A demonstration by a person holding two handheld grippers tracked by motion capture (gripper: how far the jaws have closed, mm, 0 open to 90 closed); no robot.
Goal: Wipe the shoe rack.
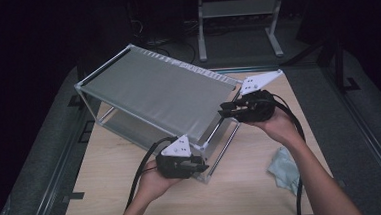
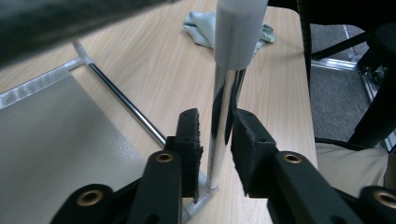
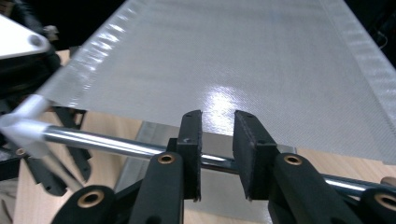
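A two-level rack [image 1: 163, 96] with grey mesh shelves and chrome rods stands at an angle on the wooden table [image 1: 253, 189]. My left gripper [image 1: 202, 166] is at its near front corner. In the left gripper view the upright chrome corner post [image 2: 226, 107] stands between the jaws of my left gripper [image 2: 215, 128], close to the right pad with a slit at the left one. My right gripper [image 1: 224, 110] is at the rack's right end. There my right gripper [image 3: 217, 126] stands open just under the top mesh [image 3: 233, 60], and a chrome rod [image 3: 93, 140] runs crosswise behind its jaws.
A crumpled pale green cloth [image 1: 285, 167] lies on the table at the right, beyond the post in the left gripper view [image 2: 201, 28]. The rack's lower mesh shelf [image 2: 56, 140] rests near the tabletop. A metal stand [image 1: 238, 19] is behind the table.
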